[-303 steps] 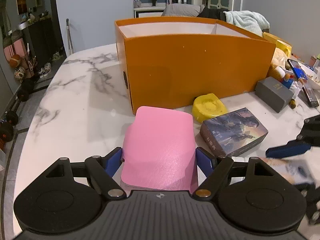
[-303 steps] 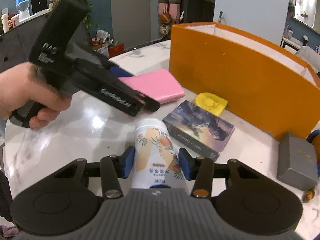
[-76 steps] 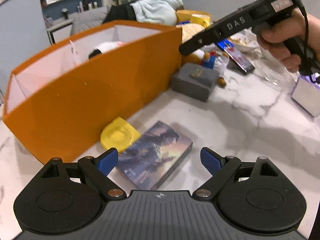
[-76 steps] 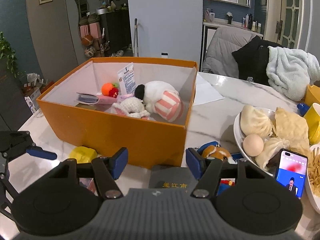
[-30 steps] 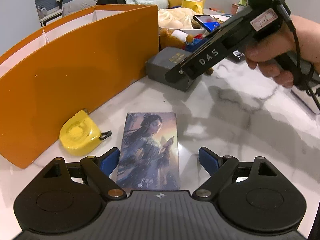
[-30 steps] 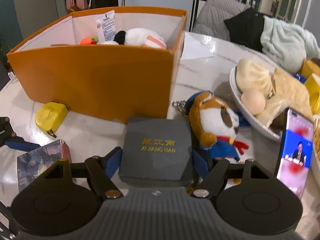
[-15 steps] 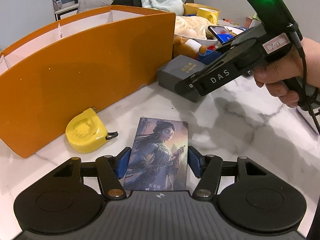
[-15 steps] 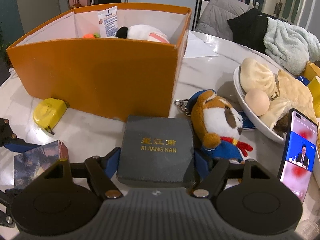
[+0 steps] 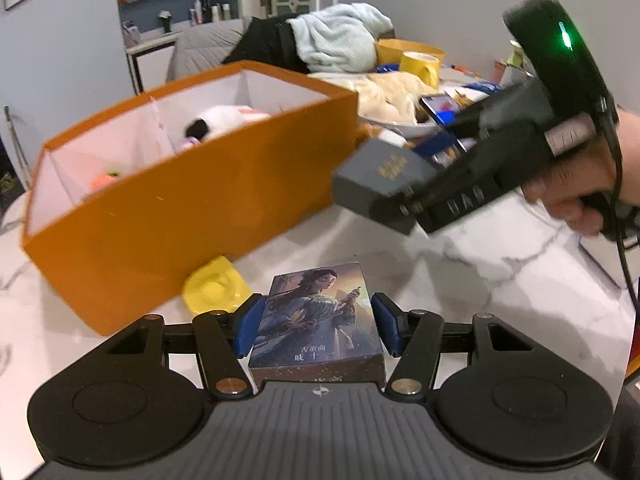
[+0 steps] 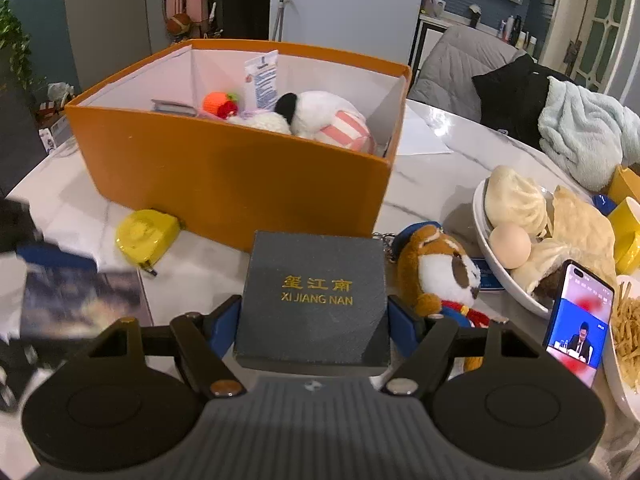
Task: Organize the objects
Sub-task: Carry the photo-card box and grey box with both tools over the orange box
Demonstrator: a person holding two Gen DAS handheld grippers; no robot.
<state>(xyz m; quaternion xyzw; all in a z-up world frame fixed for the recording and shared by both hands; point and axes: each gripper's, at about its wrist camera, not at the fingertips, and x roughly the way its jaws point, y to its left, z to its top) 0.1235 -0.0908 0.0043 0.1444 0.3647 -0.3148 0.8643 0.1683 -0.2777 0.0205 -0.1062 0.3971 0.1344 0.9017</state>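
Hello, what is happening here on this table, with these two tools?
A person is tidying loose things into the open orange cardboard box. The left gripper has just closed on a small illustrated card box. The right gripper holds a dark grey box with gold lettering, lifted off the white marble table. A yellow tape measure and a brown plush toy lie outside.

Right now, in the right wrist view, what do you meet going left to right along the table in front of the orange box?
Yellow tape measure → grey box held in the right tool → plush fox keychain → food bowl → phone.
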